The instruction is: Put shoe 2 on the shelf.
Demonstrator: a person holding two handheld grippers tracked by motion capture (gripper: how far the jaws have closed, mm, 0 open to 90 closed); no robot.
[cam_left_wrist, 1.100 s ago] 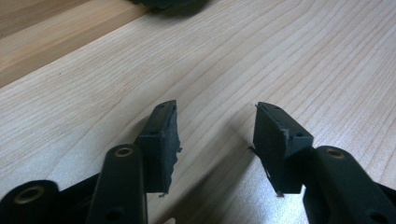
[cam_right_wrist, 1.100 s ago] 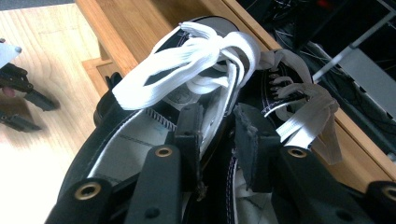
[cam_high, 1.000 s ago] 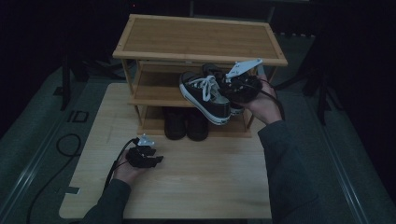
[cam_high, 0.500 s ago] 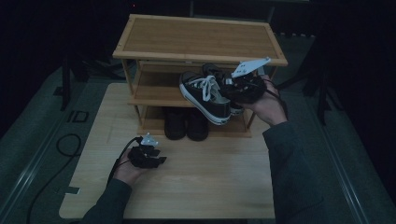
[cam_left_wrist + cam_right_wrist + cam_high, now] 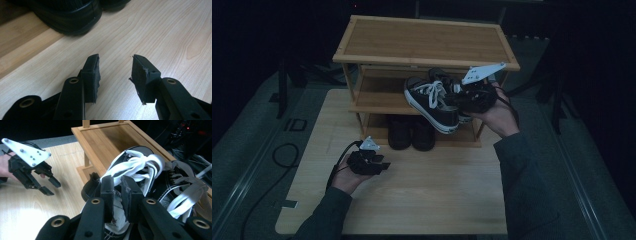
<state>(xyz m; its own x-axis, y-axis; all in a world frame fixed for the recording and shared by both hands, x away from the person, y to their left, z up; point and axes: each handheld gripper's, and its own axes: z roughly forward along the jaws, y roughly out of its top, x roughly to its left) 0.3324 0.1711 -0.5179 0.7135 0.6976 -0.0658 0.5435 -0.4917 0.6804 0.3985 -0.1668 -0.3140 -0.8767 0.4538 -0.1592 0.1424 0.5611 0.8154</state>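
Your right gripper [image 5: 117,188] has its fingers [image 5: 107,192] closed on the collar of the black sneaker [image 5: 432,102], having just tightened. The sneaker is held tilted in front of the rack's [image 5: 362,55] middle shelf, at its right end. Your left gripper [image 5: 384,165] has just narrowed; its fingers [image 5: 91,72] stand apart, nothing between them, above the counter [image 5: 437,200], near the dark shoes [image 5: 409,135] on the bottom shelf.

One marking can be read: the letters "ID" [image 5: 295,124], printed dark on the grey floor just beside the table's [image 5: 447,200] left edge, up and to the left of the left gripper [image 5: 379,166] in the high view. Nothing else is legible.
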